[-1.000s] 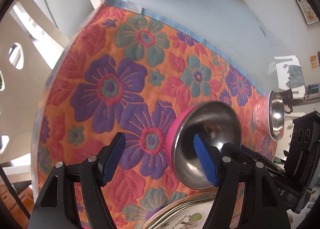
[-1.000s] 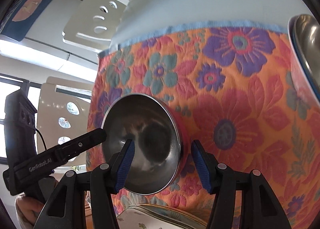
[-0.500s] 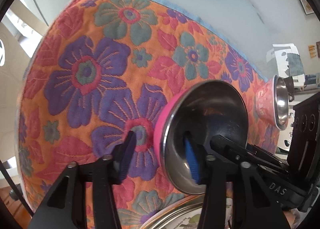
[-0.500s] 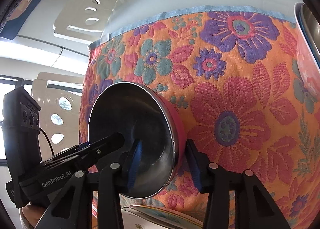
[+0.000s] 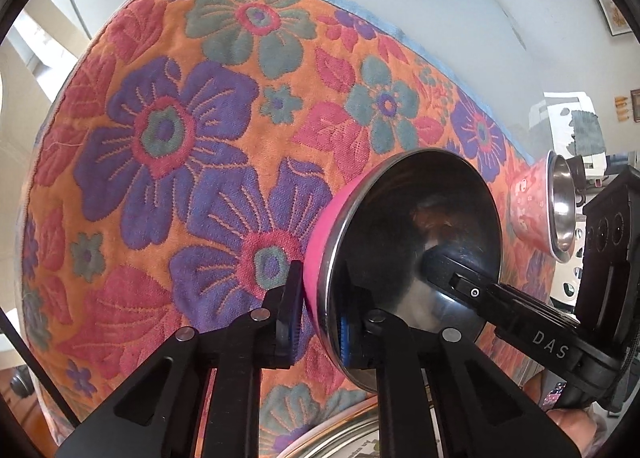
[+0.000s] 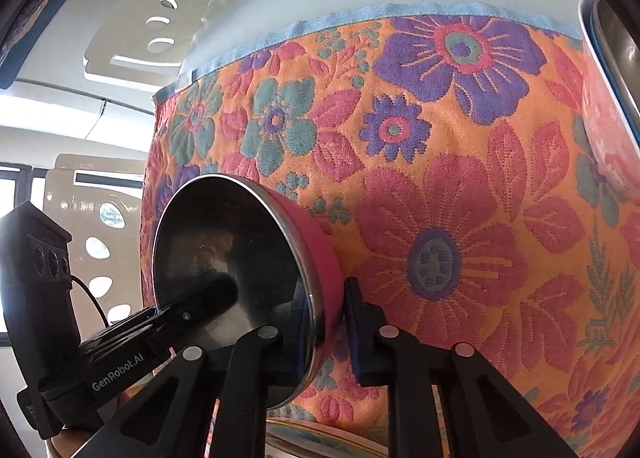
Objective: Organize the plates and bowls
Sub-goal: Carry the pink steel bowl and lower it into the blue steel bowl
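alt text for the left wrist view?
The left claw pinches the rim of a pink steel-lined bowl on a floral cloth, while the right claw grips the opposite rim. A second bowl sits beyond.

The cloth (image 5: 168, 161) is orange with purple, teal and red flowers (pale blue hem); the bowl (image 5: 416, 242) is pink outside, silvery steel inside.
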